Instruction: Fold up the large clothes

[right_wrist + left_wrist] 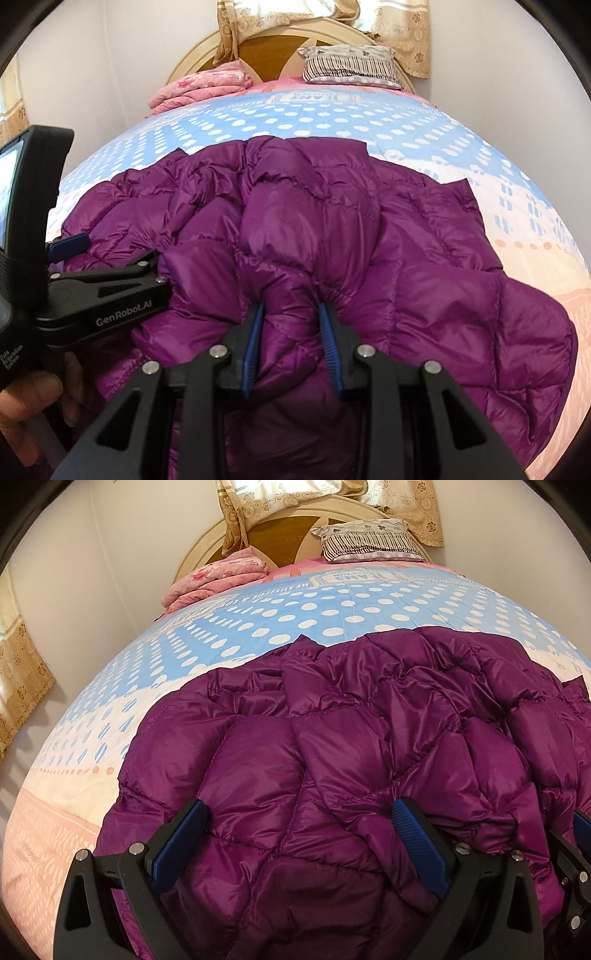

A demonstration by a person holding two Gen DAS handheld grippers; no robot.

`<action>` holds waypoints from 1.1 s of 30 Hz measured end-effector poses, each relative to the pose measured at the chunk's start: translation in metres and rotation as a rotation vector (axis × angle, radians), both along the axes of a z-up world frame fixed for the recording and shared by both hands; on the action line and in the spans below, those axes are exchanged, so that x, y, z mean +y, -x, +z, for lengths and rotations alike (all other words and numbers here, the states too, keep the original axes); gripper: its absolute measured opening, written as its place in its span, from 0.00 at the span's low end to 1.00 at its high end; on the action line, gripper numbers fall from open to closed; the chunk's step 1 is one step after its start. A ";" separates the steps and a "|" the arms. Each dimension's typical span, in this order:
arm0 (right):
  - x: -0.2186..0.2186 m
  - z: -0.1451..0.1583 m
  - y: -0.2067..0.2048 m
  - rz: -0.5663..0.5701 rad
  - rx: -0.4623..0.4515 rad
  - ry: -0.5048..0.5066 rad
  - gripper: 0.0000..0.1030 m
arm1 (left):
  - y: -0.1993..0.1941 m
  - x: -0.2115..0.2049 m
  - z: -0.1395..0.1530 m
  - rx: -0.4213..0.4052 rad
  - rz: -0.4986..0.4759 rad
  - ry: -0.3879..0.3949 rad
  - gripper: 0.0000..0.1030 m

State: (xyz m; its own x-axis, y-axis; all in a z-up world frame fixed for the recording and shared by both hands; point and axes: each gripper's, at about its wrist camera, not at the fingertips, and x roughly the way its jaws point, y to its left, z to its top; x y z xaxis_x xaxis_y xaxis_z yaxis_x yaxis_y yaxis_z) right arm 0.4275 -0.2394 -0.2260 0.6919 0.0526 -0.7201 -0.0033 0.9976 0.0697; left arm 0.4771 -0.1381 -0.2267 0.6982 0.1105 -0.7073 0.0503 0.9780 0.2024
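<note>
Pinching a raised fold of the shiny purple quilted down jacket (332, 236), the right gripper (291, 325) has its blue-padded fingers (254, 343) clamped on the fabric at the jacket's near edge, the puffed cloth bulging up between them. The left gripper (299, 823) sits just left of that spot, its fingers (177, 845) spread wide apart over the jacket's near hem; whether the pads press the fabric or hang just above it cannot be told. From the right wrist view the left gripper (70, 243) shows side-on, its black body marked "GenRobot.AI", with the person's left hand (29, 391) around the handle below it.

The jacket lies crumpled across the near half of the bed (74, 805), its quilted panels wrinkled and heaped toward the middle, one flatter flap reaching out to the right. Beyond the jacket stretches the bedspread, blue with white polka dots (314, 605), with pale peach bands at its sides. Farther still, left of the jacket's line, a folded pink floral blanket (221, 578) rests at the head of the bed, and to its right a grey striped pillow (369, 541) leans against the rounded cream and brown wooden headboard (280, 535). Gold patterned curtains (406, 502) hang behind the headboard against the white wall.
</note>
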 end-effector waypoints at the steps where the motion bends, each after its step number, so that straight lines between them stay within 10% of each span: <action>1: 0.001 0.001 -0.001 -0.001 0.000 0.000 0.33 | 0.000 0.000 0.000 0.000 0.000 -0.002 0.98; 17: 0.000 0.003 -0.004 0.001 0.010 -0.002 0.34 | -0.001 0.005 0.008 0.031 -0.012 -0.011 0.99; 19: -0.008 0.013 0.001 -0.010 0.036 -0.022 0.51 | 0.014 0.020 0.032 0.016 -0.008 0.006 0.99; 22: -0.032 0.040 0.046 -0.045 0.011 -0.078 0.76 | 0.059 0.054 0.065 -0.036 -0.043 0.060 0.98; 33: -0.093 0.020 0.261 -0.216 0.127 -0.115 0.81 | 0.260 0.185 0.022 0.028 0.038 0.150 0.98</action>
